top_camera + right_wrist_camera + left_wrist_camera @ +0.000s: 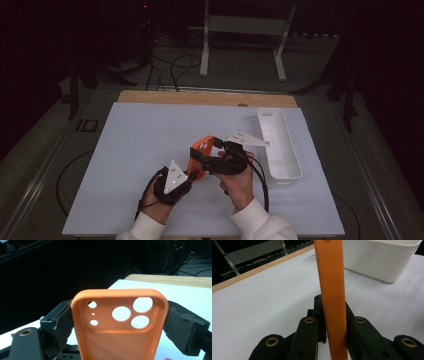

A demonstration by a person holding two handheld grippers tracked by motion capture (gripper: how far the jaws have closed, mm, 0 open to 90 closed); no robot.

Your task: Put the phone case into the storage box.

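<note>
Chief risk, in my judgement: both grippers grip one soft orange phone case (120,325), so any uneven pull could twist or bow it, or slip it from one pair of pads. My right gripper (120,322) has its jaws closed against the case's two long sides, camera cut-outs standing above the pads. My left gripper (332,327) clamps the case edge-on between its jaws. A white bin (278,145) sits beyond the right gripper.
</note>
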